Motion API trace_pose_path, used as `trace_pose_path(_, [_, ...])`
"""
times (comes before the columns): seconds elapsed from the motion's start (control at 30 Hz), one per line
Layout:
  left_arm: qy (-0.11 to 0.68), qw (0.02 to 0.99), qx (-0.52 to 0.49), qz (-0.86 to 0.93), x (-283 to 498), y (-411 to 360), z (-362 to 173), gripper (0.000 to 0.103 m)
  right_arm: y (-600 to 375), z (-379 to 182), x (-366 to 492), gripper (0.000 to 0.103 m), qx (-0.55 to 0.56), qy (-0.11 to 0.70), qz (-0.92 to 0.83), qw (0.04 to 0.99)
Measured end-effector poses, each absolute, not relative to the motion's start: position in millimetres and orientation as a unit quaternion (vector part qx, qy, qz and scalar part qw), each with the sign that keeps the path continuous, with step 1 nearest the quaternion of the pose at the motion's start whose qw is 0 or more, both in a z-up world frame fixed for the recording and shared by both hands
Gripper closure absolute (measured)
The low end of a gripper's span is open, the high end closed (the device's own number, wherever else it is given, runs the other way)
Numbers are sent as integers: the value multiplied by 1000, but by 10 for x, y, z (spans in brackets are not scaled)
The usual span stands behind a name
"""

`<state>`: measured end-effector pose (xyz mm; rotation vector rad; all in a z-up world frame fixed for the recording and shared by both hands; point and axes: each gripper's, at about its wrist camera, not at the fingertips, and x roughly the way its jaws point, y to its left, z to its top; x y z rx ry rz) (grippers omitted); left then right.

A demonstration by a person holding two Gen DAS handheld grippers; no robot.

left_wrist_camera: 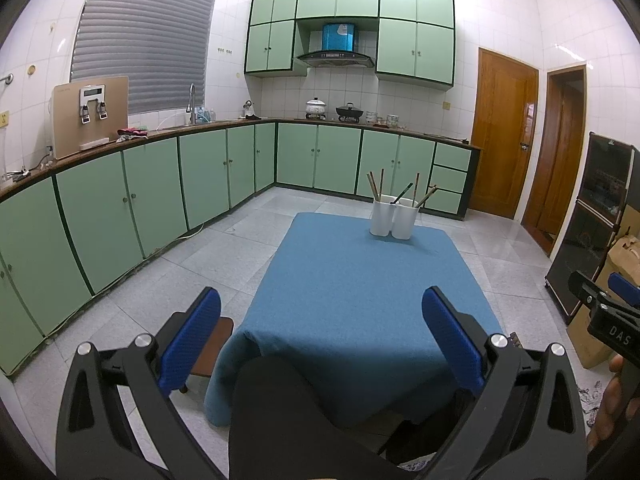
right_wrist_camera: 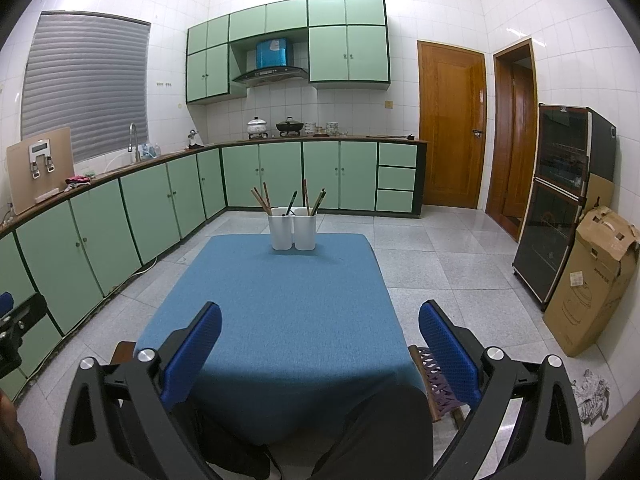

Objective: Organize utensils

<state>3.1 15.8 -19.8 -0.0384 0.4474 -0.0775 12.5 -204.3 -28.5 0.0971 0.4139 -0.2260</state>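
Both my tongs, left (left_wrist_camera: 320,344) and right (right_wrist_camera: 320,352), gape empty, well short of the white holders (right_wrist_camera: 293,228) (light, top-heavy with chopsticks (right_wrist_camera: 262,197)); a clumsy reach could topple them.

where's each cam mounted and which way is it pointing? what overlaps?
Left wrist: on the left gripper, low at the near table edge, facing across the blue table to the holders; open blue fingers, dark lap, right gripper at far right.
Right wrist: on the right gripper, same heading, slightly rightward; open fingers, lap, left gripper at far left.
Shared: table, holders with chopsticks, green cabinets, doors.
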Motion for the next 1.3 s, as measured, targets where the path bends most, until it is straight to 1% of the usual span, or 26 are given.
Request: trace_pose_path(1.3, [222, 974, -20, -40, 11, 128, -204, 5, -2047, -285, 120, 6, 46, 203, -113, 972])
